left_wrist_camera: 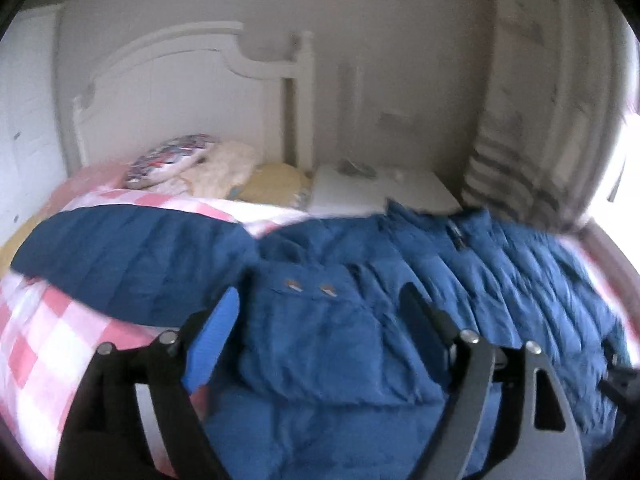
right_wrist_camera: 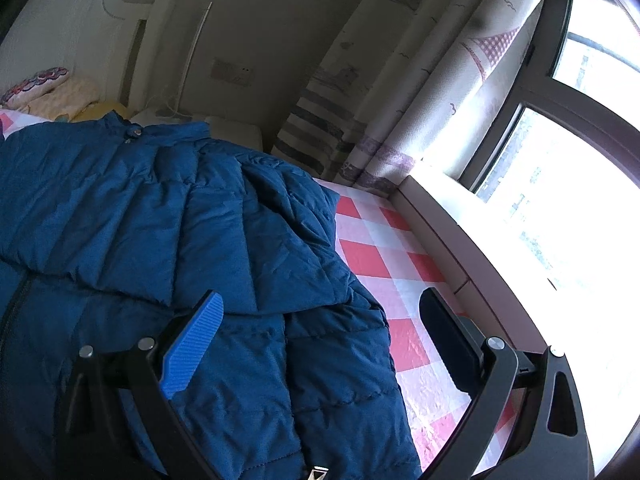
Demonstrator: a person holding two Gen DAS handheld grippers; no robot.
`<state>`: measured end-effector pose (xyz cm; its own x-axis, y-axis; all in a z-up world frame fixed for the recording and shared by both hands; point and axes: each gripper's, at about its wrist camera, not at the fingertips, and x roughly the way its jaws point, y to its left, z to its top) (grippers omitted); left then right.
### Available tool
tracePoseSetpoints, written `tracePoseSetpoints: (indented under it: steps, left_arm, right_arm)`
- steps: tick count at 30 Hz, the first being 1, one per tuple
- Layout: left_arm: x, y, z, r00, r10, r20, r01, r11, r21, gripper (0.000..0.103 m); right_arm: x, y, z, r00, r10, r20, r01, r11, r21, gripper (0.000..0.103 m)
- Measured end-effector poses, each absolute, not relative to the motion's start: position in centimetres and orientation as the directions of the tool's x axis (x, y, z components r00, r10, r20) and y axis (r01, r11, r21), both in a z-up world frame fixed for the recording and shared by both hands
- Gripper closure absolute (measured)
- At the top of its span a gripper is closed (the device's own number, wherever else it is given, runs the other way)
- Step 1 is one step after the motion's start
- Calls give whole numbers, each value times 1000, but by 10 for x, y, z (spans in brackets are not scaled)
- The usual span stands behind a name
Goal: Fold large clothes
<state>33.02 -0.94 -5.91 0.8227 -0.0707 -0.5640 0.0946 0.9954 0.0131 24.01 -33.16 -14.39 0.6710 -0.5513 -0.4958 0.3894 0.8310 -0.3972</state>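
The blue puffer jacket (right_wrist_camera: 168, 220) lies spread across the checked bedspread (right_wrist_camera: 384, 256), one sleeve (left_wrist_camera: 120, 264) stretched toward the pillows (left_wrist_camera: 172, 160). My left gripper (left_wrist_camera: 316, 320) hangs over the chest, jaws wide apart and holding nothing; my right gripper (right_wrist_camera: 320, 328) straddles the jacket's side edge, equally wide and empty. I judge the slick, puffy shell the main risk: a shallow pinch could slip off or catch one layer only (the left view is blurred). On the right, the window ledge (right_wrist_camera: 452, 232) sits near, so there's little swing room there; the bed's centre offers more.
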Motion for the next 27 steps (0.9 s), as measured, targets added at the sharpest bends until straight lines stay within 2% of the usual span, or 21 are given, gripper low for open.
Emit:
tracePoseSetpoints:
  steps: [4,7,9,11,12,15,18,19,20,23,27]
  left_arm:
    - [334,-29,-93,780,-86,-619,165,984,71,19]
    - [343,-29,-112,722,-122,-681,212,976,50,19]
    - [343,-23,-113,728,-141,-670,204,979,16,18]
    - [341,-18,-113,731,-176,-659,214,977,-24,16]
    - [342,-15,-113,735,-185,-652,212,977,-39,16]
    - [340,-6,-111,740,-217,-636,207,974,-92,15]
    - [337,6,-106,761,-243,-602,189,970,-153,15]
    - [336,9,-103,769,-245,-591,181,969,-167,15]
    - [335,13,-102,778,-243,-579,169,969,-179,14]
    - [337,25,-102,781,-243,-575,135,965,-225,12]
    - [348,28,-109,742,-255,-619,122,961,-250,12]
  right_arm:
    - [242,-340,-142,696,-458,-553,330,888,-321,8]
    - [240,-358,-132,739,-276,-615,255,959,-125,8]
    - [242,-378,-122,765,-128,-631,231,970,82,8]
    - [249,-388,-114,776,-76,-627,242,953,184,8]
    - [255,-386,-110,778,-73,-623,233,956,179,8]
    - [281,-355,-107,764,-88,-639,150,988,43,8]
    - [312,-323,-132,690,-89,-719,33,995,-91,8]
    - [320,-320,-144,644,-121,-756,31,991,-133,13]
    - [328,-326,-160,597,-171,-784,60,984,-168,12]
    - [326,-371,-156,604,-109,-789,206,978,23,12]
    - [312,-398,-141,676,58,-735,174,956,235,11]
